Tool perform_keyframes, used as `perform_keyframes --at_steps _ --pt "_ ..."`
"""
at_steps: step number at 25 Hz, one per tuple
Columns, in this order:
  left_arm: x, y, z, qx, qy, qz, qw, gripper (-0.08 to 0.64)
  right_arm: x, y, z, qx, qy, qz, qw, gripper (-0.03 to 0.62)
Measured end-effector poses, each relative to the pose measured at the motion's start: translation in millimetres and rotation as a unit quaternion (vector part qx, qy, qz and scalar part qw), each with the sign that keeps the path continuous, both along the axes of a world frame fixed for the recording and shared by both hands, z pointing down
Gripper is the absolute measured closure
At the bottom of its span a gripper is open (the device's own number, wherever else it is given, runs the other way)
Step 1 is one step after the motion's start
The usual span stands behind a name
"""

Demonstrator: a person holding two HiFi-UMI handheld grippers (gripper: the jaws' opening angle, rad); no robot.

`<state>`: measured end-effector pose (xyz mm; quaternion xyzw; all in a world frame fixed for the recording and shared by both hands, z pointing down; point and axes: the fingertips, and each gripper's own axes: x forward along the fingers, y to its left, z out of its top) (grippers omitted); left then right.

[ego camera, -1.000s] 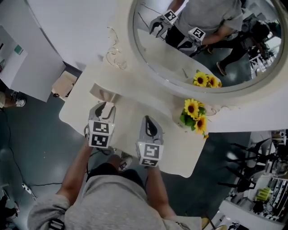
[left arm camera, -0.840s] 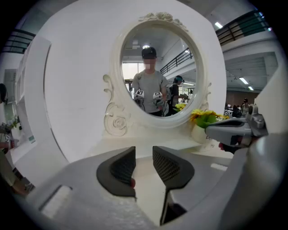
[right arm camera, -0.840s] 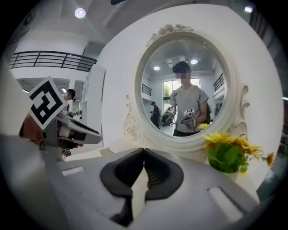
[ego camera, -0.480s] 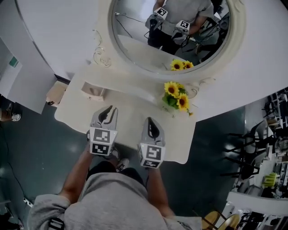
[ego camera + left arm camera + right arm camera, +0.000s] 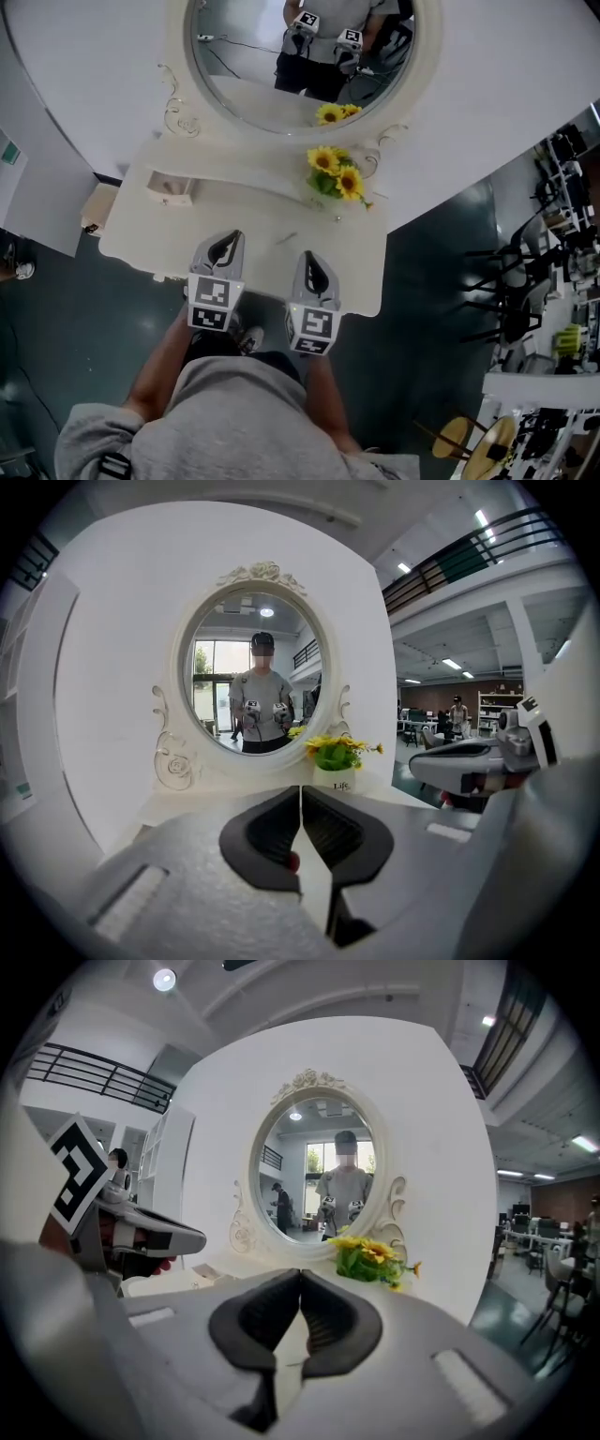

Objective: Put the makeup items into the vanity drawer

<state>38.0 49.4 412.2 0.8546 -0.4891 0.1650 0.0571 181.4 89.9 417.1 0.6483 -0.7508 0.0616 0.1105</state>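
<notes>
Both grippers are hovering over the near edge of the table (image 5: 361, 267). The fingers of the left gripper (image 5: 233, 235) have just been closing and are meeting with nothing between them. The fingers of the right gripper (image 5: 308, 254) are pressed together, also empty. A slim item (image 5: 286, 239), too small to identify, is lying on the table just ahead of the grippers. The drawer (image 5: 172, 187) appears to be standing open at the table's left end. The item is probably light, stiff and prone to rolling, so it is best pinched across its middle.

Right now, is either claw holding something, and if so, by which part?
Nothing is held. The left claw has just been closing and is shut on nothing; the right claw is shut and empty.
</notes>
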Motion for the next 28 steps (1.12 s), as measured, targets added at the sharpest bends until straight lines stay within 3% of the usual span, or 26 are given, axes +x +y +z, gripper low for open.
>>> perform_keyframes --at_steps 14,19,28 --pt "25.6 -13.0 16.1 -0.008 -0.018 0.042 0.9989 0.546 16.7 -0.6 27.0 -0.028 -0.009 0.026 0.999 0.586" --pt "31.8 -30.7 37.4 -0.027 -0.026 0.082 0.9959 0.546 18.4 -13.1 46.2 -0.047 -0.017 0.062 0.997 0.586" --pt "51.6 -70.9 85.4 -0.062 -0.048 0.169 0.9826 0.546 12.2 -44.6 100.2 -0.1 -0.047 0.131 0.985 0.586"
